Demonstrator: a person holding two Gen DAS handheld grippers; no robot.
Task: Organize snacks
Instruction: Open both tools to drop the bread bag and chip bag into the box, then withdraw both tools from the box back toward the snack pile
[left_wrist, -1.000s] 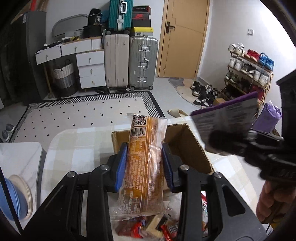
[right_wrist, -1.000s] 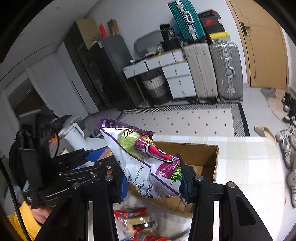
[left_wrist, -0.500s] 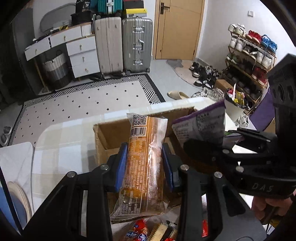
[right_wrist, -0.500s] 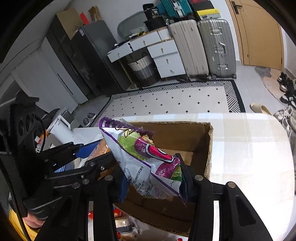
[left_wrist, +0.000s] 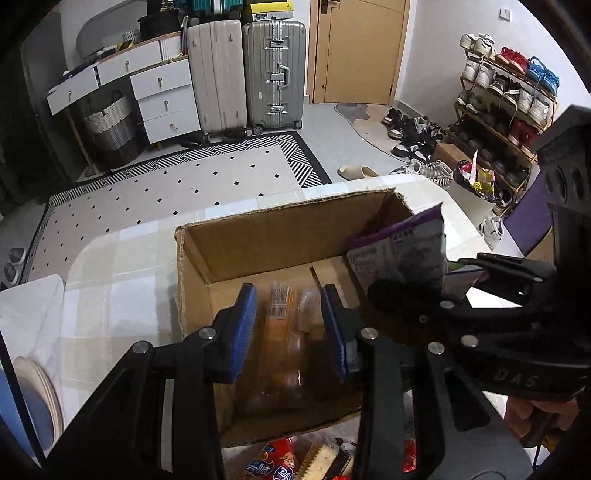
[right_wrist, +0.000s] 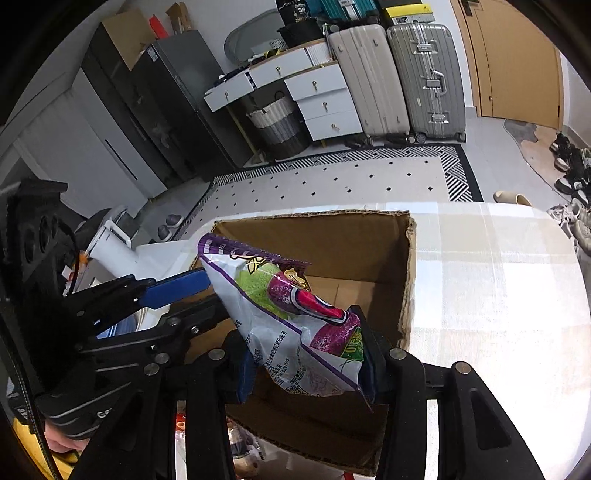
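At frame centre the cardboard box sits on the tabletop; the left gripper stands open above the blurred orange packet inside, while the right gripper clamps a purple snack bag over it.

A table with a pale, faintly checked, glossy top and a rounded corner carries the things; in the right wrist view the same top spreads bare to the right of the box. An open brown cardboard box stands directly on it, flaps gone, its rough-cut rim well in from the far edge. Against the box's near wall lie small snack packets in red wrappers, touching one another on the tabletop. Beyond the far edge, lower down, lies a patterned rug on the floor.
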